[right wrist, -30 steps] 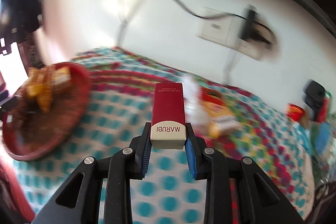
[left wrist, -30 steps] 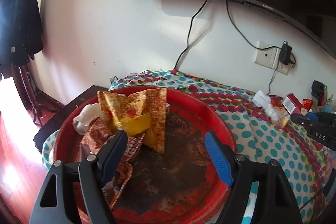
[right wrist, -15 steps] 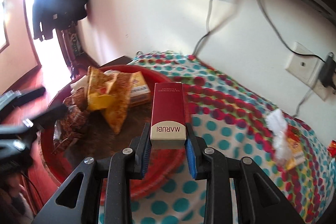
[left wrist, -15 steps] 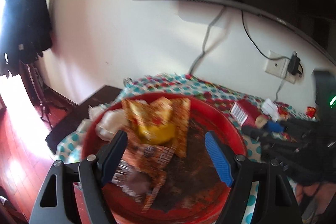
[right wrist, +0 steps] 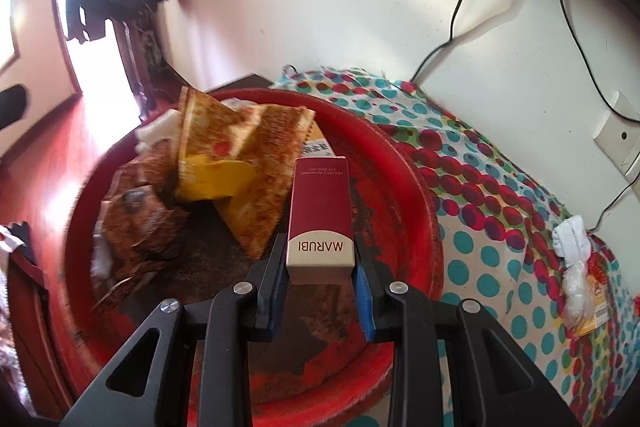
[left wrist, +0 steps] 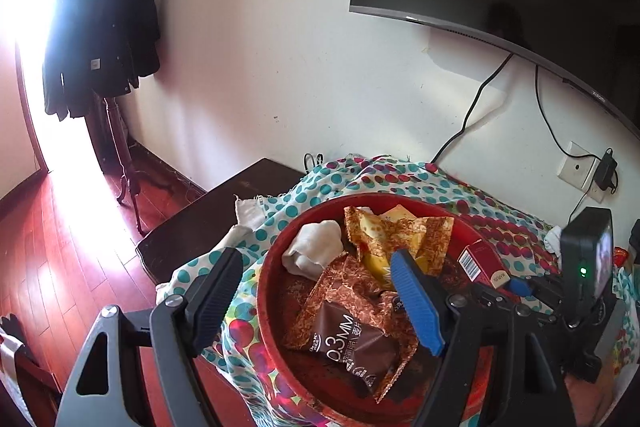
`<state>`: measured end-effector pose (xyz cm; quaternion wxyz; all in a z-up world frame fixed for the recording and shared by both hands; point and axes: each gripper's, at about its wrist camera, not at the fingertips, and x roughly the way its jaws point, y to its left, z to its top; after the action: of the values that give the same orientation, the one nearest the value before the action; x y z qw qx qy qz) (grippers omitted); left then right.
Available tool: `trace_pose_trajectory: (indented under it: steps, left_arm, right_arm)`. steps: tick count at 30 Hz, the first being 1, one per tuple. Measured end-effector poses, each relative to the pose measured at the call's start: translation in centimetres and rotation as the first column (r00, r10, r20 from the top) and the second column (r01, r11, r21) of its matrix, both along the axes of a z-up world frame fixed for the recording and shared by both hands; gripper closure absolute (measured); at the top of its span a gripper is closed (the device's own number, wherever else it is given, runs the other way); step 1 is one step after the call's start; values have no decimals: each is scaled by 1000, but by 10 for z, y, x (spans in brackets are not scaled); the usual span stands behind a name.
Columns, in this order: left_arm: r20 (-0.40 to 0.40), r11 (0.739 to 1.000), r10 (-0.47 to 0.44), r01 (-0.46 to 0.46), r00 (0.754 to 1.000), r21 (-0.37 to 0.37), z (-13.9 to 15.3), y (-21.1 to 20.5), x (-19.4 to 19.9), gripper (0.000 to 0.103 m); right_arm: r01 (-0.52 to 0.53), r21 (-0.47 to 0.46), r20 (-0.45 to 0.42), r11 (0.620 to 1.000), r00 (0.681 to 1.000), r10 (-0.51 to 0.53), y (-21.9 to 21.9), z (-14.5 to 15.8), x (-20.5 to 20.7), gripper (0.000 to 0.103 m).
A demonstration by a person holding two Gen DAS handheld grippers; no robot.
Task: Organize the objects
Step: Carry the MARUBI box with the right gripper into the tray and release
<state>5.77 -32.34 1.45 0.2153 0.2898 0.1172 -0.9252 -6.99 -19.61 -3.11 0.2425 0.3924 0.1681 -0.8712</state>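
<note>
1. Right gripper (right wrist: 320, 277): we record it tilted downward over the red tray (right wrist: 416, 187), jaws clenched on the base of a maroon carton (right wrist: 321, 211) marked MARUBI, which stands at centre frame above the tray's worn floor.
2. Left gripper (left wrist: 316, 301): jaws released and spread wide, nothing between them, straddling the tray's left rim at lower frame.
3. Change: a second ago we saw the carton over the dotted cloth (right wrist: 500, 227) covering the counter; it now hangs over the tray.
4. Tray contents: crinkled orange-yellow wrappers (right wrist: 248, 155), glossy brown foil packet (left wrist: 352, 343), soft white wad (left wrist: 314, 251).
</note>
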Motion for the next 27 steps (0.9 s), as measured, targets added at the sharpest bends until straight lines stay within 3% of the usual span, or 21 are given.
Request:
trace_pose_trajectory:
  steps: [3, 13, 24, 25, 27]
  left_arm:
    - [6, 1000, -12, 12, 1000, 5, -1, 2, -1, 24]
    - [32, 999, -13, 12, 999, 29, -10, -1, -6, 24]
    - [47, 999, -23, 21, 999, 35, -15, 1, -11, 24]
    - [50, 999, -24, 22, 998, 34, -15, 1, -11, 24]
    - [51, 999, -24, 22, 998, 33, -16, 2, -11, 24]
  right_arm:
    - [22, 40, 25, 999, 999, -23, -9, -8, -16, 75]
    - [86, 46, 112, 995, 990, -91, -24, -26, -60, 75]
    - [107, 51, 140, 993, 984, -114, -29, -37, -71, 75]
    - [112, 52, 136, 992, 984, -118, -29, -37, -71, 74]
    - [119, 48, 117, 992, 985, -123, -29, -35, -68, 62]
